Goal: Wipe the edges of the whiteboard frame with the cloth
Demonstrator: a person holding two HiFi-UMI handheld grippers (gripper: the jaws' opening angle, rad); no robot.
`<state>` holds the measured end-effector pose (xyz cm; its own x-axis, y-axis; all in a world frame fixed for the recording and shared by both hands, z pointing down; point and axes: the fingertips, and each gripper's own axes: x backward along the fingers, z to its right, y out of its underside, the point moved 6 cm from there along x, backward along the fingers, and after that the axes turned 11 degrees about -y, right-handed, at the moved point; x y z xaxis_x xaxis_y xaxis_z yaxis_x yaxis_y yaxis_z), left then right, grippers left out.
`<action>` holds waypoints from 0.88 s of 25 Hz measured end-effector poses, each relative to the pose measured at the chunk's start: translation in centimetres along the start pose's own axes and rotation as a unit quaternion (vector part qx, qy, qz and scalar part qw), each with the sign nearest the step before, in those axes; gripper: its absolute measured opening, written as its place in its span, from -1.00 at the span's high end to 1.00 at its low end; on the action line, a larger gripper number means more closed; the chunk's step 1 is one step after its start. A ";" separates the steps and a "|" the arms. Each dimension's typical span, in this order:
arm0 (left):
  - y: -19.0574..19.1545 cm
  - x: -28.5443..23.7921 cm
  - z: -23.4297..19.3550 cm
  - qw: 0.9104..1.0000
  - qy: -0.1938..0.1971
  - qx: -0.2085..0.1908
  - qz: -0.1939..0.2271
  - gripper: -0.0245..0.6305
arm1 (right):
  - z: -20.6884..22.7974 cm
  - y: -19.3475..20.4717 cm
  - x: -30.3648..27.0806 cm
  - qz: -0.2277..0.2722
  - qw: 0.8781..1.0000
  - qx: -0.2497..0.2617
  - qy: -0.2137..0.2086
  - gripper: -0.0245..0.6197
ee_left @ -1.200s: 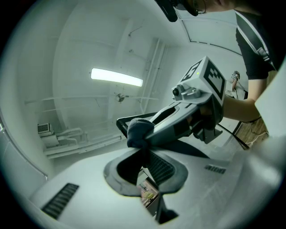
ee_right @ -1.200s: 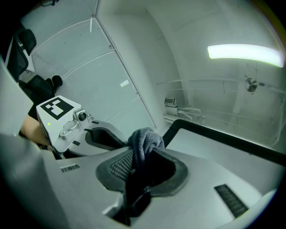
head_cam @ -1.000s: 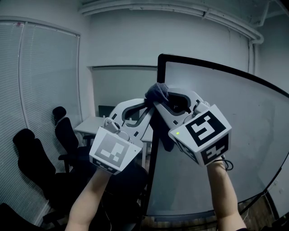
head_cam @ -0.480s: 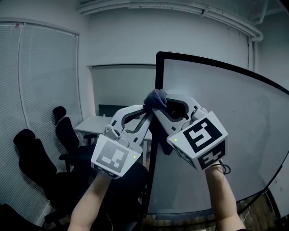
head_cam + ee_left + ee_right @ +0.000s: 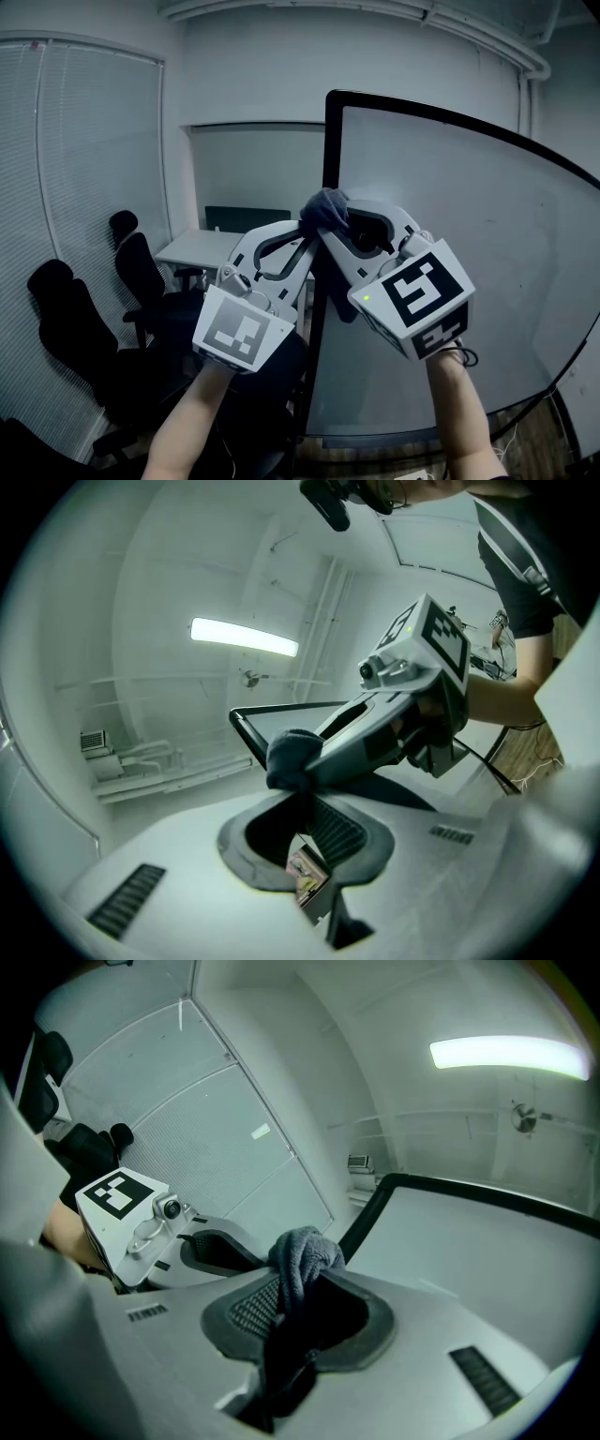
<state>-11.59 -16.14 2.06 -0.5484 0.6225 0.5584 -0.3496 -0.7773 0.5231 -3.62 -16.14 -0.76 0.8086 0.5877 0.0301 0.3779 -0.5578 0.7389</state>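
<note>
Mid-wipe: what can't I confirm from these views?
Whether the dark grey cloth presses the black whiteboard frame: head view, the left gripper and right gripper cover the contact.
Frame's left edge just below the cloth: head view, behind both grippers.
Frame's right edge: cut off by the head view's border.
Dust on the frame: too small in all views.

Nothing readable here, tbh. The left cube (image 5: 242, 330) and right cube (image 5: 414, 298) just carry black-and-white square marker patterns, no letters or digits. There's a little colourful sticker (image 5: 305, 874) down by the left jaws, but it's too blurry to read. Same for a tiny pale tag (image 5: 261, 1132) on the wall.
</note>
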 end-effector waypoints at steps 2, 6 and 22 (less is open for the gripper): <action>0.0 0.1 0.0 1.000 -0.002 -0.002 0.000 0.83 | 0.0 0.0 0.0 0.001 1.000 0.000 -0.001 0.63; 0.0 0.3 0.3 1.000 -0.014 -0.023 -0.009 0.83 | -0.2 0.0 0.2 0.010 1.000 0.006 0.002 0.63; 0.9 0.2 0.9 0.997 -0.037 -0.056 -0.023 0.83 | -0.4 0.2 -0.1 0.036 0.997 0.064 0.014 0.63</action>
<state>-11.34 -16.60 3.20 -0.4736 0.6593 0.5840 -0.4580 -0.7507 0.4761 -3.77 -16.05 -0.41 0.8238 0.5581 0.0994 0.3755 -0.6686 0.6419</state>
